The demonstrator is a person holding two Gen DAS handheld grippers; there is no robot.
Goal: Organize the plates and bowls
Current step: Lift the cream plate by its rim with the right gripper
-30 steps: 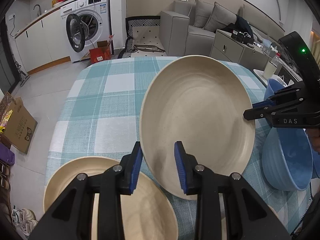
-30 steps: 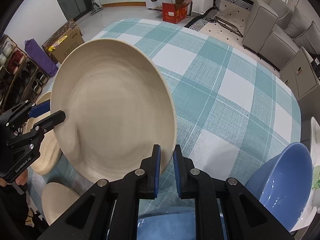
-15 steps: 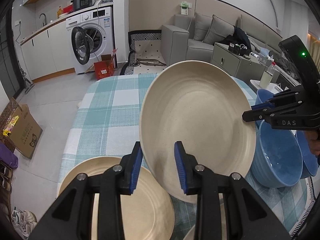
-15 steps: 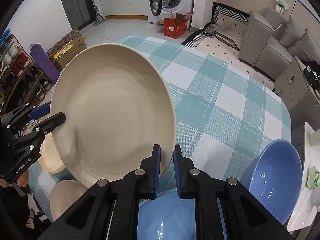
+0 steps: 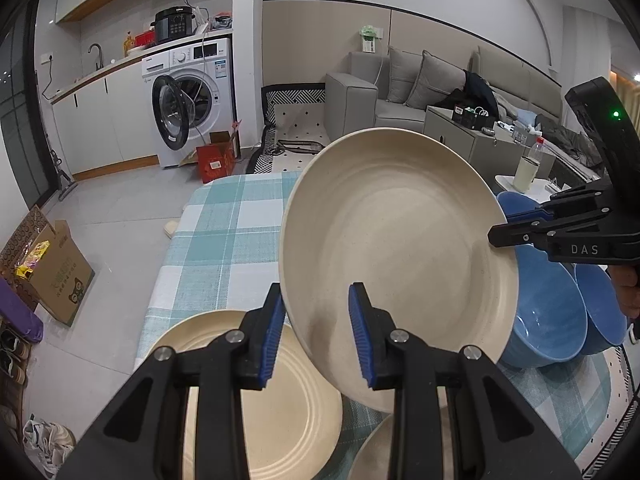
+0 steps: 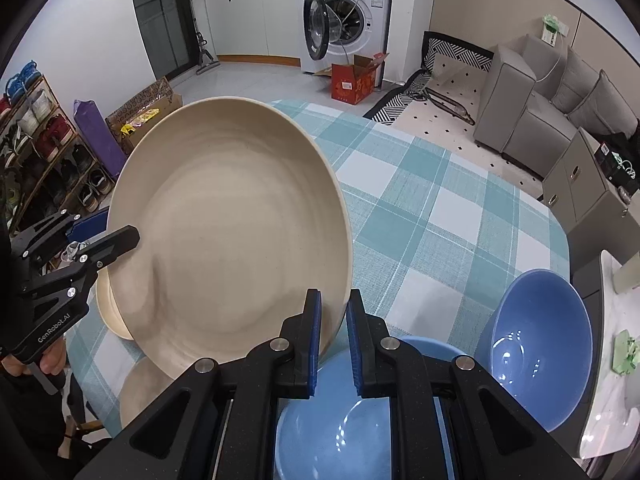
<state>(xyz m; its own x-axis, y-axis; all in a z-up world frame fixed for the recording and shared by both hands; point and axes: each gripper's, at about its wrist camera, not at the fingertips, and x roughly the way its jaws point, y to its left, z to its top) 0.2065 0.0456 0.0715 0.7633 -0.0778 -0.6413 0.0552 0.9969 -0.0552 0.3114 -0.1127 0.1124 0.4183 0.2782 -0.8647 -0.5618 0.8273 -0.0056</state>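
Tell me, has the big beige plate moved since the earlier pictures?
Yes. The beige plate, gripped by both grippers, has risen off the checked tablecloth; its top rim now overlaps the floor and cabinet beyond.

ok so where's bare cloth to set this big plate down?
Free: the far stretch of the checked tablecloth, beyond the held beige plate toward the sofa side. Crowded: the near edge, with two beige plates under the left tool, and two blue bowls beside and beneath the right tool.

A teal-and-white checked tabletop (image 6: 440, 216) carries cream plates (image 5: 280, 392) at one edge and blue bowls (image 6: 540, 356) at the other.
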